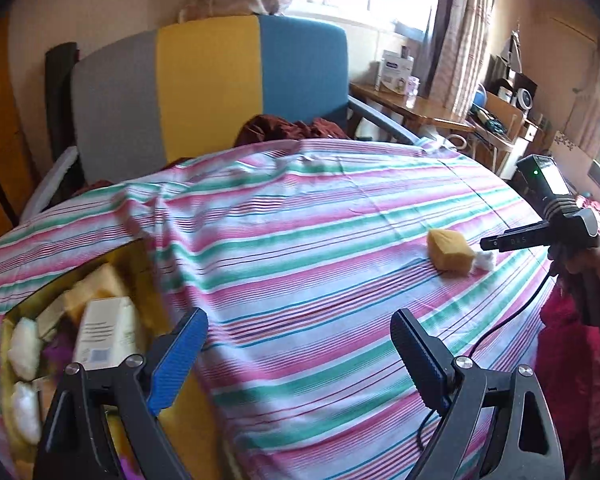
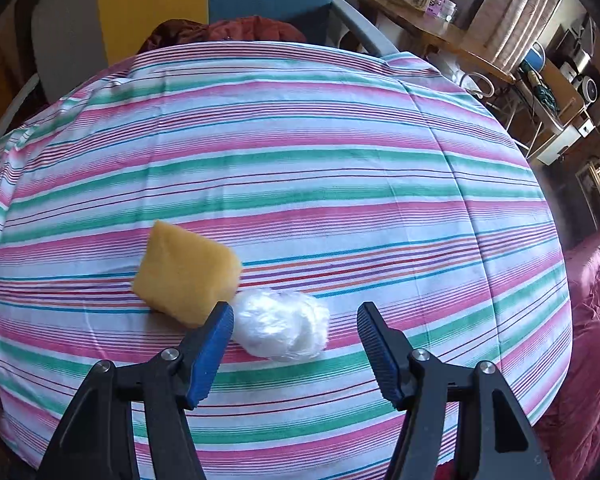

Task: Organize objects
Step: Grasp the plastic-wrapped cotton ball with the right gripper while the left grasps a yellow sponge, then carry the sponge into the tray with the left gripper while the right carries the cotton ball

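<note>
A yellow sponge (image 2: 186, 274) and a white crumpled plastic ball (image 2: 282, 328) lie side by side on the striped cloth (image 2: 300, 160). My right gripper (image 2: 296, 314) is open, its fingers just short of the ball, left finger near the sponge's corner. It also shows in the left wrist view (image 1: 490, 245), beside the sponge (image 1: 450, 255) and the ball (image 1: 485, 259). My left gripper (image 1: 300, 322) is open and empty above the cloth. A yellow box (image 1: 16, 316) at its left holds sponges, white balls and a cream carton (image 1: 108, 330).
A chair (image 1: 204, 88) with grey, yellow and blue back stands behind the table, with dark red cloth (image 1: 296, 128) on it. A wooden desk (image 1: 416, 110) with boxes stands at the back right. Red bedding (image 2: 592, 320) lies to the right.
</note>
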The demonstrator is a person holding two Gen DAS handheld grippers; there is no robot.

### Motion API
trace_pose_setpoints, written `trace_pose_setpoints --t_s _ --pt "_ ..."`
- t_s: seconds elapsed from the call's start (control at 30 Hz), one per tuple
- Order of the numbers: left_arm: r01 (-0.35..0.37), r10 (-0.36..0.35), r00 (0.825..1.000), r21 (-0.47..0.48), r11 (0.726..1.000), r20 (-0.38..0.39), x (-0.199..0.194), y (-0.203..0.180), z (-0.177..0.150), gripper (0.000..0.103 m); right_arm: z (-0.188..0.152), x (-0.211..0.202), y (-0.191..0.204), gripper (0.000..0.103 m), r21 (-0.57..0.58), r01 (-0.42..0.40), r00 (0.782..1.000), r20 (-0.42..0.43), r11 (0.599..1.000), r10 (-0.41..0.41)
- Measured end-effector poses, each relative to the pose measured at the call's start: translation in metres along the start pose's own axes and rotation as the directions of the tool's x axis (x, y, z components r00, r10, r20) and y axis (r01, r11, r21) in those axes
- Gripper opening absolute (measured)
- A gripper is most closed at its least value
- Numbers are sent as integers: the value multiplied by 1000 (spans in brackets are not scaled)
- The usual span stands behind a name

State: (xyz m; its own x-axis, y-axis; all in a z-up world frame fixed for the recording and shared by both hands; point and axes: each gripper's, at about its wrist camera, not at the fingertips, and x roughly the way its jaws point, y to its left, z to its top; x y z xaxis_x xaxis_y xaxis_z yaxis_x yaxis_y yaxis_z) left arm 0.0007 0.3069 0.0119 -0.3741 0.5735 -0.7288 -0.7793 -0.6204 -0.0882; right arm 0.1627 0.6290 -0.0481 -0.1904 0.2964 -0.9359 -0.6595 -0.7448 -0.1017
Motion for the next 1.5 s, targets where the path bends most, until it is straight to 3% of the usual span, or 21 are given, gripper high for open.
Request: trace_pose_setpoints --t_s 0.1,0.23,0.47,0.67,0.87,0.97,1.0,1.03,1.23,1.37,1.5 --pt "60 -59 997 11 998 -55 31 -23 11 93 -7 14 -1 65 17 -78 996 -29 997 79" --pt "118 -115 987 18 993 -114 67 -52 24 93 -8 25 -2 65 70 -91 996 5 993 91" --pt "208 -197 969 63 976 -149 111 -98 48 93 -12 13 -20 43 180 -110 992 85 978 96" --pt "231 -205 959 123 965 -195 154 -147 61 93 -16 7 -61 43 355 -119 986 152 927 68" --pt "233 -193 952 152 960 -237 192 -190 66 93 -14 5 -72 43 387 -139 979 191 912 68" --pt "251 -201 938 151 956 -284 211 -206 63 93 -13 6 -73 43 382 -154 977 194 911 84" --pt "234 -185 940 146 961 -286 218 -208 61 89 -14 6 -72 43 377 -158 977 196 913 88" --pt "222 -174 940 139 965 -293 223 -207 59 66 -15 7 -72 43 373 -160 976 196 914 91" --pt "193 -161 963 134 972 -218 188 -173 53 62 -10 5 -56 43 279 -200 964 228 939 137" --pt "104 -84 983 120 987 -161 146 -130 47 62 -8 -2 -34 43 173 -217 953 253 961 169" --pt "17 -8 996 99 995 -91 100 -85 34 62 -6 0 -20 43 115 -202 957 237 973 170"
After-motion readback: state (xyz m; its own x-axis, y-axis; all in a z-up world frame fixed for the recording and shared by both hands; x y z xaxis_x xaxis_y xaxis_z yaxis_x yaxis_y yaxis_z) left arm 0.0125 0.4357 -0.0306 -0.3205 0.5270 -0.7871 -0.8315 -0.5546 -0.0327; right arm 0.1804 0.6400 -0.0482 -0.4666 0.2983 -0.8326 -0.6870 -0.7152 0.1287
